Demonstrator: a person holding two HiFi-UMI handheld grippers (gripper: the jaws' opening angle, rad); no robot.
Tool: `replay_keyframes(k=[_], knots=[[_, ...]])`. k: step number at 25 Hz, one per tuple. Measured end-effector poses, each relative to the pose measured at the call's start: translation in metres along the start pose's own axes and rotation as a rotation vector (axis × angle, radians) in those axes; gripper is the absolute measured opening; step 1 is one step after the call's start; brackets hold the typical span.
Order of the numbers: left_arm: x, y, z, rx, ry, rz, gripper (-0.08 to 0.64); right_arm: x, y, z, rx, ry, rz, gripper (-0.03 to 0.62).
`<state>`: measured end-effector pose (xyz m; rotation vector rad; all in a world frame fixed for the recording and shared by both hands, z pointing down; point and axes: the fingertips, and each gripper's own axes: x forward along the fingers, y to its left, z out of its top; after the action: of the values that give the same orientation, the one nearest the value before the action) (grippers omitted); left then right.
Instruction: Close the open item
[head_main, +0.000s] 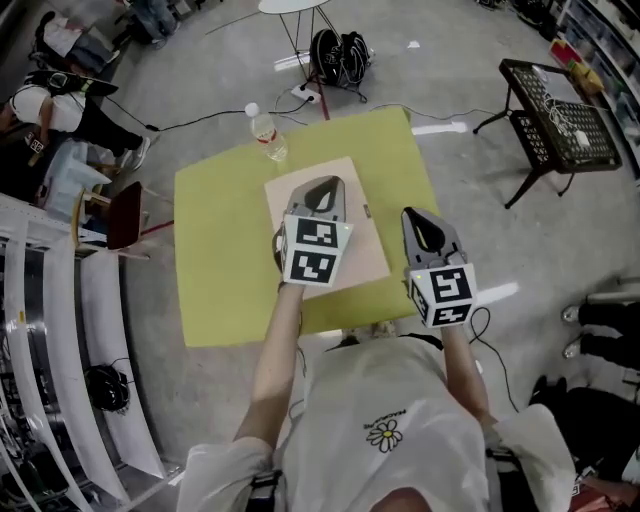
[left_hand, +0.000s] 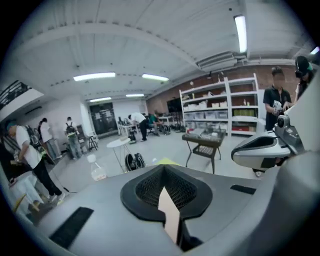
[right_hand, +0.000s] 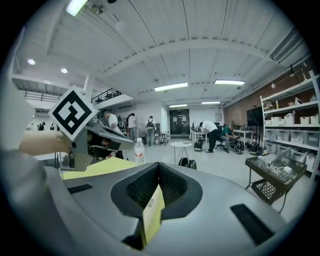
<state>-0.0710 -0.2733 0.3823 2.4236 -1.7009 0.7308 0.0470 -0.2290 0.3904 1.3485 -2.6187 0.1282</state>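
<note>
A flat tan sheet-like item lies in the middle of the yellow-green table; whether it is open or closed I cannot tell. My left gripper hovers over it with its jaws together and nothing between them, hiding part of it. To its right, over the table's right edge, my right gripper is likewise shut and empty. Both gripper views look level across the room, past the closed jaws of the left gripper and the right gripper. A clear water bottle stands at the table's far left corner.
A black wire rack table stands on the floor to the right. A dark backpack and a white round table are beyond the far edge. A red chair and white shelving sit at the left. Cables cross the floor; people work around.
</note>
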Motion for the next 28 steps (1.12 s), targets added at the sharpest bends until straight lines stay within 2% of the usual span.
replay_keyframes(k=[4,7,9,11,13,16,18,21,28], knots=[[-0.057,0.034,0.036,-0.098,-0.182,0.128,0.012,0.003,0.008,0.047,-0.038,-0.108,0.011,0.012],[-0.103,0.052,0.056,-0.167,-0.375,0.222,0.012,0.004,0.016,0.075,-0.051,-0.176,0.016,0.012],[-0.131,0.063,0.057,-0.212,-0.497,0.297,0.012,0.004,0.022,0.090,-0.055,-0.220,0.018,0.012],[-0.151,0.073,0.045,-0.244,-0.557,0.383,0.012,0.005,0.029,0.102,-0.057,-0.265,0.020,0.012],[-0.165,0.078,0.030,-0.256,-0.567,0.452,0.012,0.005,0.037,0.111,-0.077,-0.298,0.023,0.012],[-0.174,0.080,0.009,-0.279,-0.528,0.496,0.012,0.005,0.047,0.114,-0.121,-0.304,0.021,0.012],[-0.176,0.079,-0.004,-0.304,-0.504,0.501,0.012,0.007,0.052,0.110,-0.128,-0.294,0.028,0.012],[-0.177,0.079,-0.015,-0.294,-0.476,0.507,0.012,0.008,0.058,0.104,-0.131,-0.283,0.035,0.012],[-0.175,0.078,-0.006,-0.258,-0.483,0.501,0.012,0.004,0.061,0.103,-0.133,-0.285,0.044,0.012]])
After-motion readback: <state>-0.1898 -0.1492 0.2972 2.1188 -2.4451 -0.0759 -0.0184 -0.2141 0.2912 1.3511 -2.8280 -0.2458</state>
